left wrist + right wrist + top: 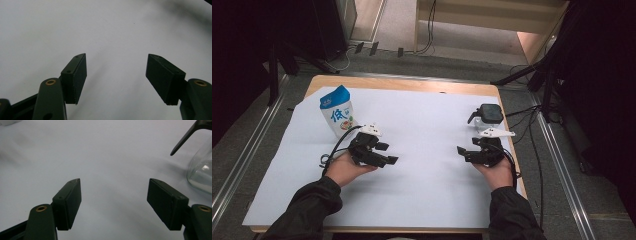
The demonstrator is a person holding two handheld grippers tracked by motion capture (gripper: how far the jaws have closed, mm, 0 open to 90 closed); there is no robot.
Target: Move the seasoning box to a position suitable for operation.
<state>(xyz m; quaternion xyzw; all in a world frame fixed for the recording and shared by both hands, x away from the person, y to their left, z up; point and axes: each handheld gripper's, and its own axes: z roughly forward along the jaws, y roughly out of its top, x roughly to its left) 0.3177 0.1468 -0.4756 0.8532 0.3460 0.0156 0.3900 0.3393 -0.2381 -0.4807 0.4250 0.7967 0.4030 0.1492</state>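
Milk carton (337, 111) upright, closed; glass jug (486, 117) lidded.

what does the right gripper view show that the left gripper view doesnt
The right gripper view alone takes in part of a clear glass pot with a black handle at its right edge. The left gripper view alone has a dark shadow in its upper right corner. Both share the white sheet below and a pair of black jaws standing apart with nothing between them: the left gripper and the right gripper.
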